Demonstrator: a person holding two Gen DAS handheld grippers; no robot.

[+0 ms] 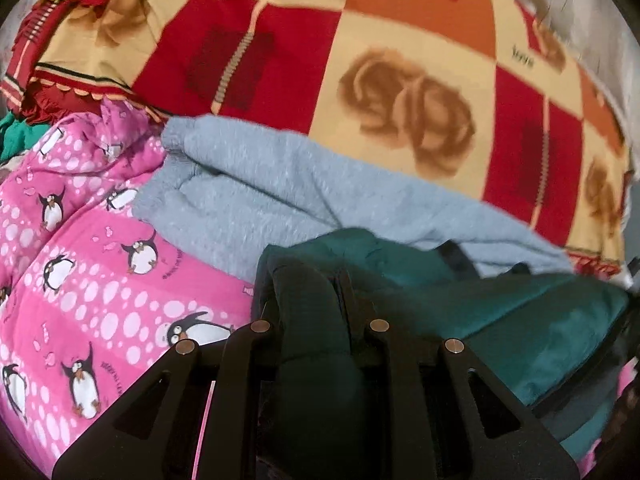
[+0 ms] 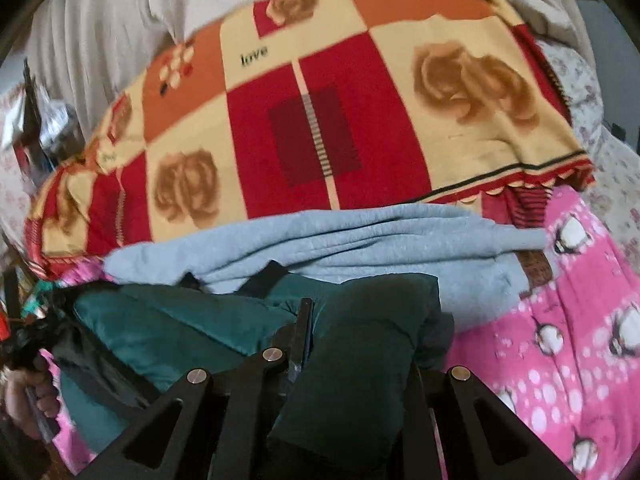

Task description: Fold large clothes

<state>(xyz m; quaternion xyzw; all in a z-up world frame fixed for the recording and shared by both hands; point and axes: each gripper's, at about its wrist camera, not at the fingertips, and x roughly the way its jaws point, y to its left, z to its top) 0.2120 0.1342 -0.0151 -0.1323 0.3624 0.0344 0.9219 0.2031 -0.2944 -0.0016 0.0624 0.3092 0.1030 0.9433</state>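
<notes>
A dark green padded garment [image 1: 500,320] stretches between both grippers, above a pink penguin-print quilt [image 1: 80,280]. My left gripper [image 1: 316,312] is shut on a bunched end of the green garment, which drapes over its jaws. In the right wrist view my right gripper [image 2: 340,340] is shut on the other end of the green garment [image 2: 180,328], whose fabric hides the right finger. A folded light grey sweatshirt [image 1: 260,192] lies just beyond the green garment, also seen as the grey sweatshirt [image 2: 340,236] from the right.
A red, orange and cream rose-patterned blanket [image 1: 360,60] lies folded behind the sweatshirt, the same blanket [image 2: 320,120] in the right view. The pink quilt [image 2: 568,320] spreads to the right. A hand [image 2: 24,400] shows at the left edge. Beige fabric [image 2: 120,20] lies behind.
</notes>
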